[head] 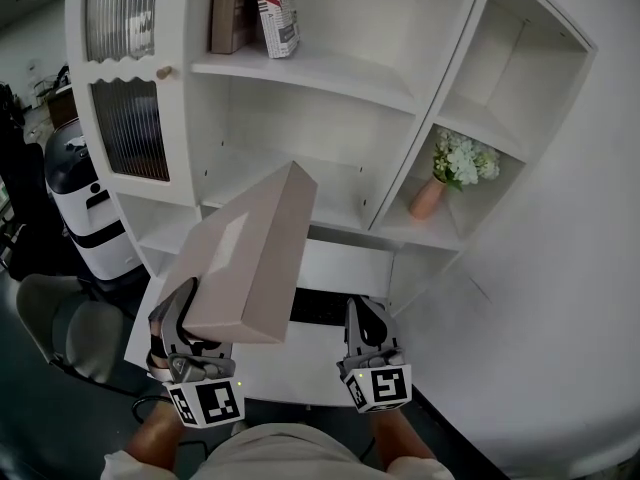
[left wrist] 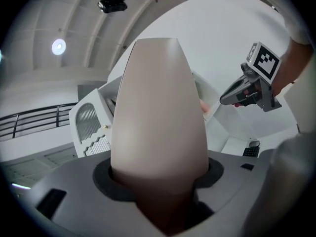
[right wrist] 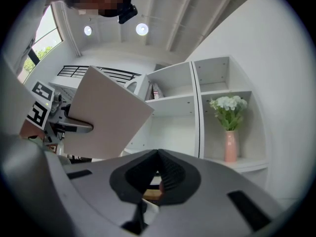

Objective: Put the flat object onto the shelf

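At the far left we see the shelf unit's ribbed-glass door (head: 125, 118). Our left gripper (head: 188, 318) is clamped on the near end of the flat box (head: 250, 253). We hold the box in the air, tilted, with its far end rising toward the white shelf (head: 330, 73). To its right, our right gripper (head: 366, 313) hangs low with its jaws together and nothing between them. Farther right, a pink vase (head: 427, 198) of pale flowers stands in a side compartment.
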`<act>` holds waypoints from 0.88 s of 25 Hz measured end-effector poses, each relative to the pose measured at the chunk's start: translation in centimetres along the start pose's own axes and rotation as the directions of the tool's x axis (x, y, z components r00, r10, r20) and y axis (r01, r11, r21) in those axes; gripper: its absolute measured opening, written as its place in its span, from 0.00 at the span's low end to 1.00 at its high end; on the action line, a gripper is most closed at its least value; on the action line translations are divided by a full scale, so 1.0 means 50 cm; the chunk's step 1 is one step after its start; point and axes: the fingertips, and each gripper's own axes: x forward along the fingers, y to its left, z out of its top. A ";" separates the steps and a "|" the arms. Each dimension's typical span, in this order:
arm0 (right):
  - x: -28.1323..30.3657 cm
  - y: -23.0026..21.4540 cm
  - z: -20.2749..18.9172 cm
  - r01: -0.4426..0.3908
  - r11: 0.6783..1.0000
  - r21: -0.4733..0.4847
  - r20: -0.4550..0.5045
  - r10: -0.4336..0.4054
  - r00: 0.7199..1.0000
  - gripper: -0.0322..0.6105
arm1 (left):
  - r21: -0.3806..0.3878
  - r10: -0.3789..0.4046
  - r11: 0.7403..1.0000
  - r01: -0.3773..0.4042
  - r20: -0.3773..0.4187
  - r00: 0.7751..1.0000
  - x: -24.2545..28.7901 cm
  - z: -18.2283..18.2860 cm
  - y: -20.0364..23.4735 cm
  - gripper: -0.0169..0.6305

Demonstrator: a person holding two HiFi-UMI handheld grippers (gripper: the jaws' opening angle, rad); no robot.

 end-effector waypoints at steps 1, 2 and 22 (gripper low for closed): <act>0.000 -0.002 -0.001 0.001 1.000 0.002 0.001 -0.001 1.000 0.05 | 0.031 0.000 1.000 -0.001 0.006 1.000 0.004 0.008 -0.001 0.45; 0.000 -0.003 0.000 0.003 1.000 0.002 0.002 -0.003 1.000 0.05 | 0.064 -0.001 0.998 0.000 0.010 1.000 0.009 0.015 -0.004 0.45; -0.021 -0.046 -0.008 0.046 0.999 0.024 0.006 -0.046 0.999 0.05 | 0.588 -0.085 0.805 0.078 -0.016 0.996 0.108 0.074 -0.088 0.45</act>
